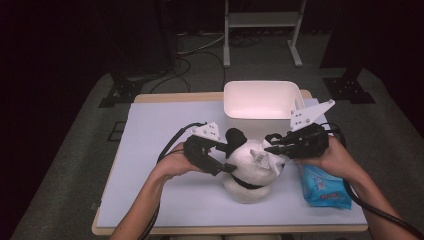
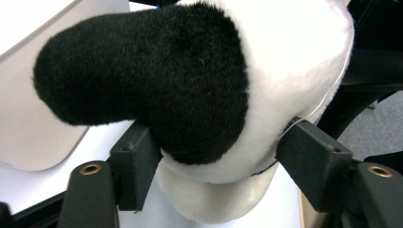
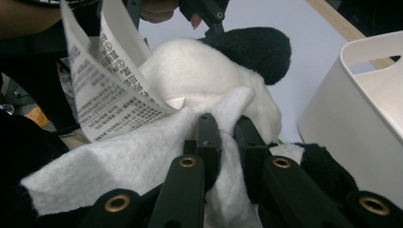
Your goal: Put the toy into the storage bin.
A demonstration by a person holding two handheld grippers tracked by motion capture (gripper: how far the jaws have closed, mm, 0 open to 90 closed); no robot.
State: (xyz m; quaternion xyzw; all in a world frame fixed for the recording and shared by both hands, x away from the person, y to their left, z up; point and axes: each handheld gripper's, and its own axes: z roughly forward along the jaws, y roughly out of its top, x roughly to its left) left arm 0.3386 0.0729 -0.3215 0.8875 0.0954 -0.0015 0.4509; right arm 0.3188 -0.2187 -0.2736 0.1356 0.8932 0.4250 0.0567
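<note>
Two claws work one black-and-white plush toy [image 1: 250, 172] on the table [image 1: 165, 130]. Left claw [image 2: 216, 156] grasps its body; right claw [image 3: 227, 130] is clenched on white cloth [image 3: 142, 152]. Wipe gently while the left claw braces the toy.

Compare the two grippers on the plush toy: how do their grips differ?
The left gripper has wide-set jaws either side of the plush toy, by its black limb; the right gripper is nearly shut, pinching a thin white cloth near the printed label. Both work on the toy, which sits on the table.
</note>
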